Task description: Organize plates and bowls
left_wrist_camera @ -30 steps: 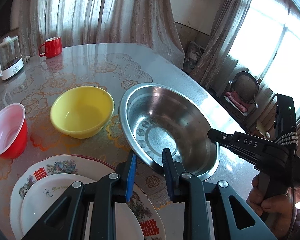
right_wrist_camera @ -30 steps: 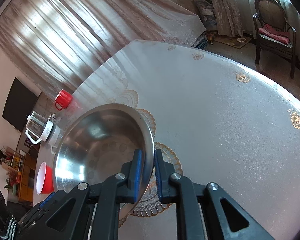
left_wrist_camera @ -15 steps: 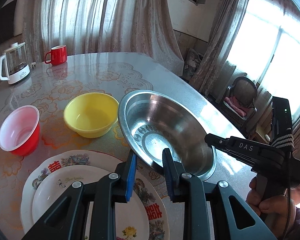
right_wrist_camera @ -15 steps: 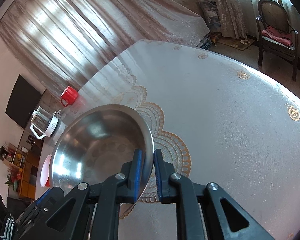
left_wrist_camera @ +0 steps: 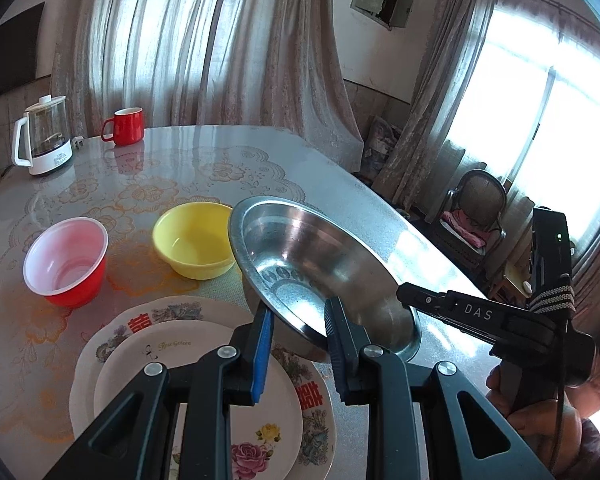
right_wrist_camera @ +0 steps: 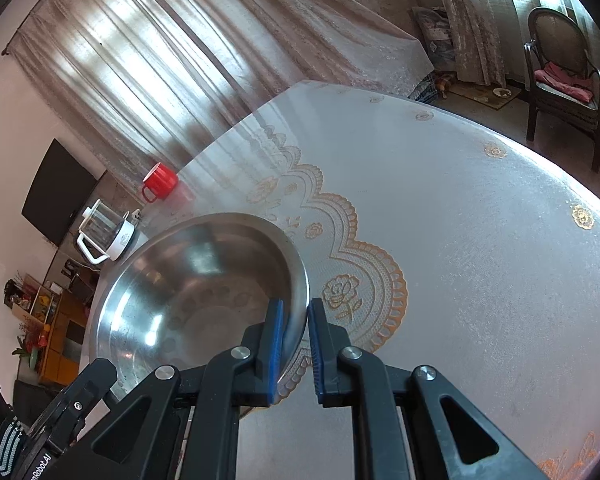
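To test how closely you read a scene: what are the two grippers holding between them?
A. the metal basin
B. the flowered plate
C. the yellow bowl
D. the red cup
A: the left gripper and the right gripper each clamp the rim of the metal basin, which is tilted above the table, while the yellow bowl, red cup and flowered plate sit free.

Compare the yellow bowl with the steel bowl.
The yellow bowl is smaller and opaque plastic-looking; the steel bowl is wider, shiny and reflective. The yellow bowl sits level on the table; the steel bowl is tilted, its rim clamped by the left gripper and right gripper. Both are round, open side up, with nothing in them.
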`<action>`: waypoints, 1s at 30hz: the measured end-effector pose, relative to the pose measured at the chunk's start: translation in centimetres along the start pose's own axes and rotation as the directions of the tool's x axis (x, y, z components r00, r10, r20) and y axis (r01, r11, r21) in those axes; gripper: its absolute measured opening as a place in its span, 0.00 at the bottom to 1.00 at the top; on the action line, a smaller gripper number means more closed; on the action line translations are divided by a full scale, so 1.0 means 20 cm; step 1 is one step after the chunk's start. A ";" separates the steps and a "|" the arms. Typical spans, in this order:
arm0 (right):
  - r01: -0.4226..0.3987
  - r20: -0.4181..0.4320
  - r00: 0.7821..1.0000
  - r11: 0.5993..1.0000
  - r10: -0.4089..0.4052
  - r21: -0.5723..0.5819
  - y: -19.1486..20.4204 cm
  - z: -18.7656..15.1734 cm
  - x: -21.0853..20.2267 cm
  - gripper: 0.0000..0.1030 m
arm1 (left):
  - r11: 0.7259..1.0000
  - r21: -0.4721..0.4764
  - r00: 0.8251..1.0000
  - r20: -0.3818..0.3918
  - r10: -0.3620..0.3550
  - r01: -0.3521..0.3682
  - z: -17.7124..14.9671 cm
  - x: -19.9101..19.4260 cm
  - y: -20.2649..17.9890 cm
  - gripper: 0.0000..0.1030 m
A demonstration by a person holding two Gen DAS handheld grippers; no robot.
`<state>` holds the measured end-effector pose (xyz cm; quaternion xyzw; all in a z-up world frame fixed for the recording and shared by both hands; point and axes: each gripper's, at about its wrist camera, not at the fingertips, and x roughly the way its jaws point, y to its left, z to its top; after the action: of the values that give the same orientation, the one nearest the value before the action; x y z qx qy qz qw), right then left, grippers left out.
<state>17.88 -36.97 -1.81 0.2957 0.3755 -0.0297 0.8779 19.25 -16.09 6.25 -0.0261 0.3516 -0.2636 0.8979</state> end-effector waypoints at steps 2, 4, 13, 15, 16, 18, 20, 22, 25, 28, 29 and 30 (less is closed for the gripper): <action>-0.001 0.003 1.000 1.000 0.001 -0.010 0.02 -0.01 -0.01 0.11 | 1.000 0.000 1.000 0.007 0.004 -0.004 0.00 -0.02 0.01 0.25; -0.005 0.001 1.000 1.000 0.005 -0.017 0.03 -0.02 -0.01 0.11 | 1.000 -0.014 1.000 0.002 0.003 -0.003 -0.01 -0.02 0.02 0.25; -0.024 -0.006 1.000 0.999 0.024 -0.042 0.07 -0.07 -0.06 0.11 | 0.999 -0.052 1.000 0.016 -0.015 0.016 -0.05 -0.10 0.07 0.25; -0.036 -0.011 0.999 0.998 0.035 -0.052 0.10 -0.09 -0.06 0.05 | 0.997 -0.051 0.998 0.014 -0.061 0.062 -0.07 -0.12 0.08 0.24; -0.080 -0.016 0.997 0.995 0.079 -0.057 0.11 -0.09 -0.07 0.02 | 0.997 -0.046 0.998 0.010 -0.062 0.063 -0.08 -0.13 0.07 0.24; -0.085 -0.014 0.996 0.992 0.084 -0.091 0.19 -0.11 -0.08 0.02 | 1.000 -0.006 0.999 0.028 -0.017 0.018 -0.09 -0.15 0.04 0.22; -0.020 -0.005 1.000 0.985 0.020 -0.170 0.27 -0.12 -0.07 0.02 | 0.999 -0.018 0.999 0.018 -0.040 0.040 -0.11 -0.15 0.05 0.21; -0.070 -0.038 0.997 0.985 0.064 -0.156 0.29 -0.14 -0.05 0.02 | 0.999 -0.032 0.999 0.020 -0.041 0.041 -0.12 -0.16 0.08 0.21; -0.057 -0.022 0.998 0.983 0.054 -0.174 0.30 -0.16 -0.04 0.03 | 0.999 -0.045 1.000 0.000 -0.021 0.021 -0.12 -0.14 0.12 0.21; -0.065 -0.027 0.998 0.993 0.063 -0.100 0.23 -0.14 -0.04 0.03 | 0.996 -0.081 0.999 -0.013 -0.029 0.028 -0.11 -0.12 0.16 0.21; -0.065 -0.014 0.998 0.995 0.064 -0.080 0.20 -0.13 -0.05 0.04 | 0.996 -0.079 0.999 -0.013 -0.031 0.030 -0.10 -0.11 0.16 0.21; -0.061 -0.002 0.998 0.996 0.061 -0.064 0.18 -0.13 -0.07 0.07 | 0.996 -0.080 0.999 -0.017 -0.033 0.031 -0.10 -0.10 0.16 0.21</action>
<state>16.27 -32.95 -0.51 0.2787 0.3671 0.0092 0.8874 18.28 -12.03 5.26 -0.0650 0.3694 -0.2639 0.8886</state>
